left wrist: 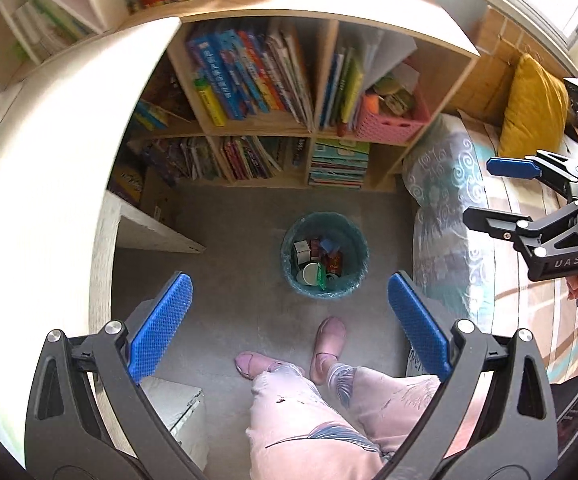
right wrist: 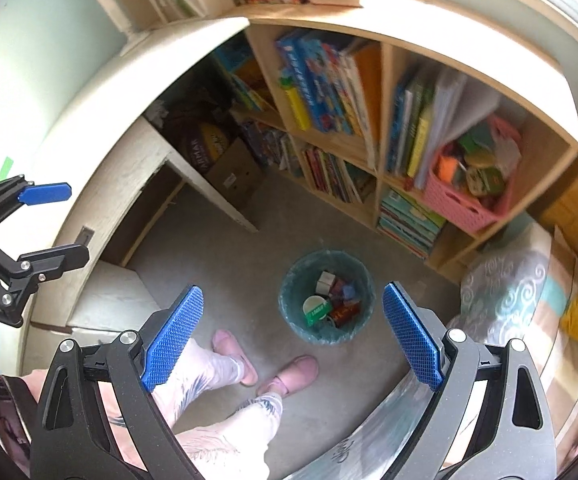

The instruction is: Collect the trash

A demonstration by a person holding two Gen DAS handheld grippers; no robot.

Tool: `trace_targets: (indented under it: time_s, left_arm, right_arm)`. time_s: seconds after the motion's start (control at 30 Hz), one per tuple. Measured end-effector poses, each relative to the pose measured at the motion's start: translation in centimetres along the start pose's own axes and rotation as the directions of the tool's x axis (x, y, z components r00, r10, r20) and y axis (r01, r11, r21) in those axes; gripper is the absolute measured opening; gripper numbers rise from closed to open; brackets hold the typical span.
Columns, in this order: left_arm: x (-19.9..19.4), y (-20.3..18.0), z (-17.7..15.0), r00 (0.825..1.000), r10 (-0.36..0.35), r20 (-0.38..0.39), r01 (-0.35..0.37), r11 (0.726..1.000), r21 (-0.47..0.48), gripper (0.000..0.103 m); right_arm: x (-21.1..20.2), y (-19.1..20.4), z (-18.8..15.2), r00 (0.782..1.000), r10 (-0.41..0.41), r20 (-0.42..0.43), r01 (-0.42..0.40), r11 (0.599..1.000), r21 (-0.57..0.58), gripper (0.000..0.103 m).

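Note:
A round trash bin (left wrist: 324, 255) lined with a teal bag stands on the grey floor, holding several boxes, wrappers and a white lid; it also shows in the right wrist view (right wrist: 326, 297). My left gripper (left wrist: 289, 324) is open and empty, held high above the floor, nearer than the bin. My right gripper (right wrist: 293, 334) is open and empty, also high above the floor. Each gripper shows in the other's view: the right one at the right edge (left wrist: 489, 190), the left one at the left edge (right wrist: 63, 224).
A wooden bookshelf (left wrist: 313, 128) full of books and a pink basket (left wrist: 389, 120) stands behind the bin. A white desk (left wrist: 49, 184) curves on the left. A bed with patterned cover (left wrist: 449, 208) and yellow pillow (left wrist: 533, 112) lies on the right. The person's legs and pink slippers (left wrist: 327, 344) are below.

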State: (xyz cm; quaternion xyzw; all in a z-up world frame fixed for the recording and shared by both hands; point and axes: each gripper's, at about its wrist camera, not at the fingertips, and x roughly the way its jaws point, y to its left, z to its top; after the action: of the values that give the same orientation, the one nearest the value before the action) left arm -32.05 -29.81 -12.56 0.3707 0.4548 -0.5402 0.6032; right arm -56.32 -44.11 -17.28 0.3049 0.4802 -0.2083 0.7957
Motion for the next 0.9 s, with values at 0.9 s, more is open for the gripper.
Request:
trace_targets:
  time_s: [0.9]
  left_arm:
    - [-7.7, 10.4, -5.9, 0.982, 0.144, 0.125, -0.091, 0.931, -0.353, 0.096]
  right_arm:
    - [1.4, 13.0, 6.5, 0.989, 0.138, -0.054, -0.148, 0.928, -0.341, 0.091]
